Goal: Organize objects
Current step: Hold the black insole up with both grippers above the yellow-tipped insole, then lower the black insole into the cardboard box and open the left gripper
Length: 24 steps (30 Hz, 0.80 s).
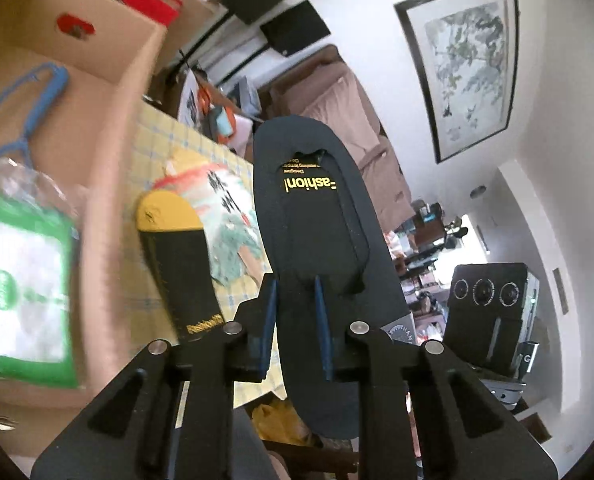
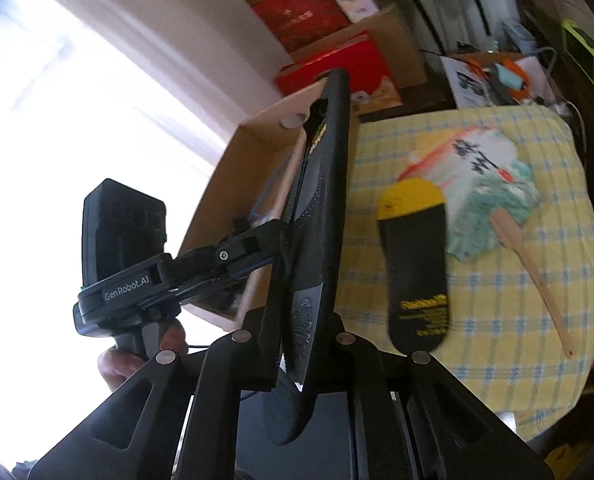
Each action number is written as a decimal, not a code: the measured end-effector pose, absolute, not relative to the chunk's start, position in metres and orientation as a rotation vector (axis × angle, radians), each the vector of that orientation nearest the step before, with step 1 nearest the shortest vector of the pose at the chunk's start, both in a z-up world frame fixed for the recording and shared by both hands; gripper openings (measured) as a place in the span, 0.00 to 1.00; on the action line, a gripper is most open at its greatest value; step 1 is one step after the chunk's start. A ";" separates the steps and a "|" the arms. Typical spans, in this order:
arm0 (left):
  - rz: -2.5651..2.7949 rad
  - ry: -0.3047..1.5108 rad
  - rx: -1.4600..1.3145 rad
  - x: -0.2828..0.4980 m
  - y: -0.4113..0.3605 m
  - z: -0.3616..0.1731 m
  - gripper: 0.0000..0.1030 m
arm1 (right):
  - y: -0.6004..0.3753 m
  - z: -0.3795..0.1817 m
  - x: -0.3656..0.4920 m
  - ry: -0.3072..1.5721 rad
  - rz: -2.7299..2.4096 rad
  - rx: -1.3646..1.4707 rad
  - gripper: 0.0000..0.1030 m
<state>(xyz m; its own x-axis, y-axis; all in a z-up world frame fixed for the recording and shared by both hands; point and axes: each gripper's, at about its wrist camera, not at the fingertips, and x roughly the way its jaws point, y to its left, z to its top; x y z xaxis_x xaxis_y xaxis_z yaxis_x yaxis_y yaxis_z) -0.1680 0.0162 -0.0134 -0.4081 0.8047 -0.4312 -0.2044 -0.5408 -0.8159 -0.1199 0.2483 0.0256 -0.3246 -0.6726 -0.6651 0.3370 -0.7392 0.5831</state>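
Observation:
A black slipper (image 1: 321, 240) with gold "Fashion" lettering hangs in the air, held by both grippers. In the left wrist view my left gripper (image 1: 297, 320) is shut on the slipper's side edge, blue pads on either side of it. The right wrist view shows the slipper (image 2: 321, 208) edge-on, with my right gripper (image 2: 303, 336) shut on its heel end and the left gripper (image 2: 279, 236) clamping it from the left. A second slipper, black with a yellow toe (image 2: 415, 264), lies on the yellow checked tablecloth (image 2: 497, 320).
An open cardboard box (image 1: 77, 92) stands left of the table, with a blue hanger (image 1: 37, 96) and a green-and-white packet (image 1: 21, 292) in it. A paper fan (image 2: 493, 184) with a wooden handle lies on the cloth. Red boxes (image 2: 317, 16) are stacked behind.

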 end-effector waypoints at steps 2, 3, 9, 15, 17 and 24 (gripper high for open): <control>2.021 -0.922 -1.121 -0.168 0.000 -0.009 0.16 | 0.233 0.027 -0.127 -0.452 -2.075 1.287 0.11; 2.032 -0.925 -1.117 -0.168 -0.007 -0.007 0.16 | 0.226 0.028 -0.129 -0.450 -2.068 1.288 0.11; 2.105 -0.958 -1.114 -0.170 -0.058 -0.001 0.16 | 0.172 0.032 -0.141 -0.419 -2.022 1.285 0.11; 2.175 -0.977 -1.168 -0.170 -0.103 -0.007 0.16 | 0.122 0.019 -0.155 -0.462 -1.957 1.315 0.10; 2.194 -0.971 -1.200 -0.172 -0.117 -0.013 0.16 | 0.106 0.011 -0.159 -0.468 -1.941 1.327 0.10; 2.261 -0.970 -1.273 -0.174 -0.155 -0.030 0.16 | 0.061 -0.017 -0.173 -0.479 -1.886 1.361 0.10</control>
